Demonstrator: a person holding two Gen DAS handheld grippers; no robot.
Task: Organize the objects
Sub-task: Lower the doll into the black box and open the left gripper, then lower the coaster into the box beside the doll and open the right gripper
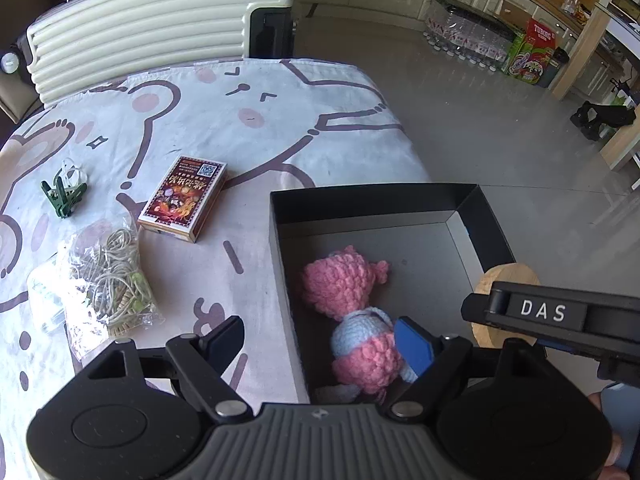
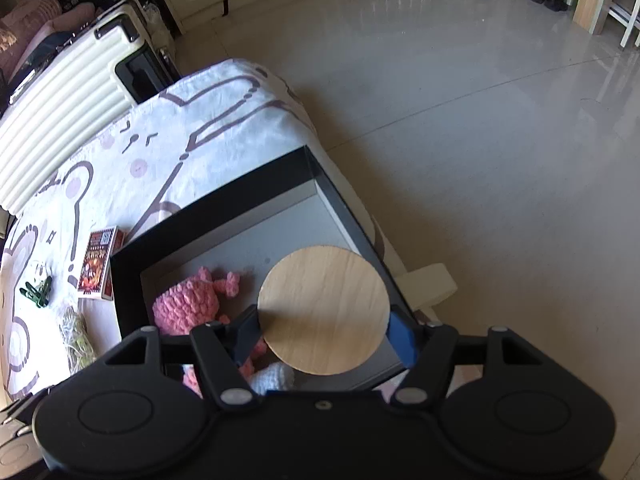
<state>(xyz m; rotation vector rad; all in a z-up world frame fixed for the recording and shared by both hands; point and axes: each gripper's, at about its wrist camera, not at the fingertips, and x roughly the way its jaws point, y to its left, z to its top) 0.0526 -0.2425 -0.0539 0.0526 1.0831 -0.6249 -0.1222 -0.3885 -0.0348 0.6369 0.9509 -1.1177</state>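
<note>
Clips (image 1: 64,194), a cable bag (image 1: 110,284) and a card box (image 1: 183,198) are lying on the table left of the black box (image 1: 340,200). Left gripper (image 1: 320,344) is hanging open over the pink doll (image 1: 352,308) inside. Right gripper (image 2: 326,332) is squeezing the wooden disc (image 2: 323,309) above the box; lowering it flat beside the doll, then letting go gently, should work best.

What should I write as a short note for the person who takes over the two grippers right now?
Right gripper: shut on the wooden disc, held over the black box.
Left gripper: open, holding nothing, above the box's near left corner.
Done: pink crochet doll lies in the box.
Left: release the disc; then the card box, green clips and bagged cords, all on the tablecloth.
</note>
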